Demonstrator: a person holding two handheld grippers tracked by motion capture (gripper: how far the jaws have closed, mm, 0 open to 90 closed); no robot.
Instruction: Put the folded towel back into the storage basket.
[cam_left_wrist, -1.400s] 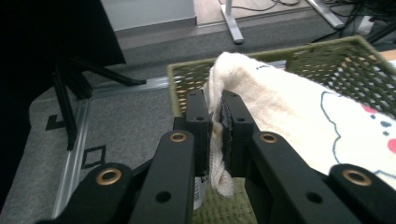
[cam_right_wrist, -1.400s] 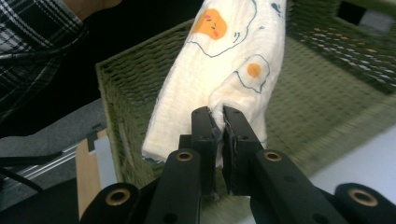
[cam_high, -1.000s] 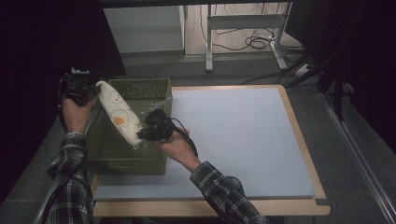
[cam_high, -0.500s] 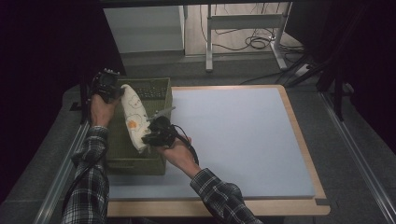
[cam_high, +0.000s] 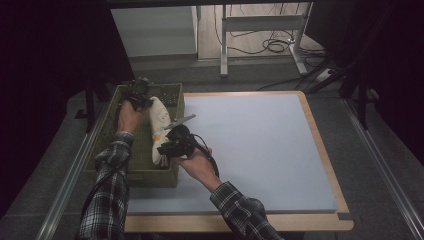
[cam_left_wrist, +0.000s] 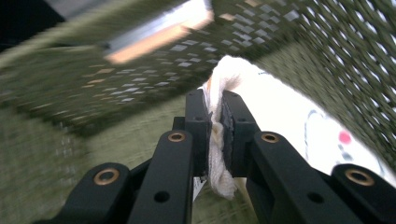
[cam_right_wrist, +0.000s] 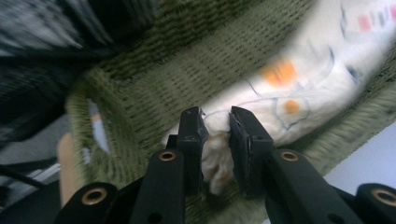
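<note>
Olive-green basket (cam_high: 107, 150) of open mesh weave. Cream-white cloth (cam_high: 159, 132) printed with orange dots, thin dark outlines and small red and grey marks. Pale blue-grey worktop (cam_high: 260, 150) edged in light wood. Black left gripper (cam_left_wrist: 215, 122) and black right gripper (cam_right_wrist: 215, 125), both with brass-coloured rivets. Black-and-white plaid sleeves (cam_high: 107, 195). Grey floor beyond, dark surroundings.
</note>
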